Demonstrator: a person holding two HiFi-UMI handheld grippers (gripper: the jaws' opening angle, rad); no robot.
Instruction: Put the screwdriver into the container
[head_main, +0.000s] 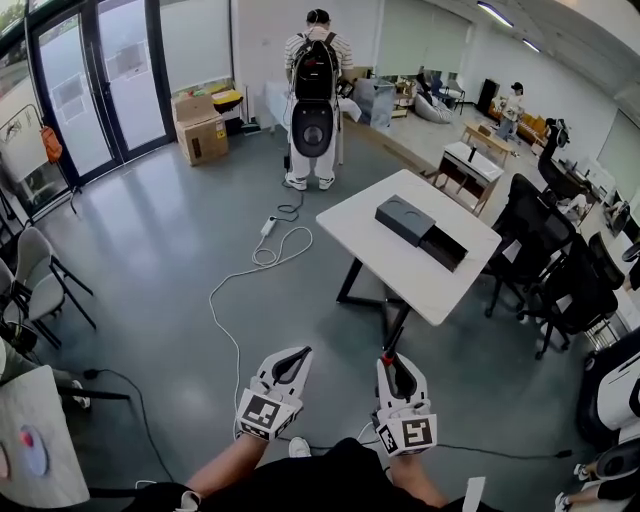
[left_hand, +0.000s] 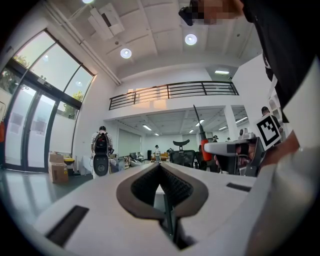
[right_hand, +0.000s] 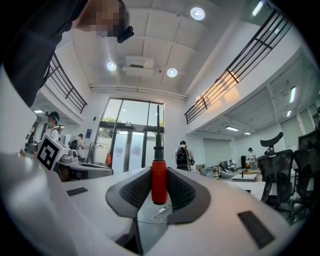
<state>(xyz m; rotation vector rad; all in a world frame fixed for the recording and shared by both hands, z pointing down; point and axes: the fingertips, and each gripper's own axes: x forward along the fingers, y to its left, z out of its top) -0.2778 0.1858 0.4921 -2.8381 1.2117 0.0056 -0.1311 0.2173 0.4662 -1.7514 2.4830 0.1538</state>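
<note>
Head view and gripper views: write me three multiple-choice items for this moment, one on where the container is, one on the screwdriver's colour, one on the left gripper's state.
1. Where does the container stand?
A. On the floor by the glass doors
B. On the white table
C. On a chair seat

2. What colour is the screwdriver handle?
A. Red
B. Yellow
C. Blue

3. What state is the left gripper in?
A. Shut on the screwdriver
B. Jaws wide apart
C. Shut with nothing in it

Answers:
1. B: the head view shows the dark box on the tabletop.
2. A: the right gripper view shows a red handle clamped between the pads of the right gripper, with the shaft pointing up.
3. C: the left gripper view shows the jaw tips meeting with nothing between them.
</note>
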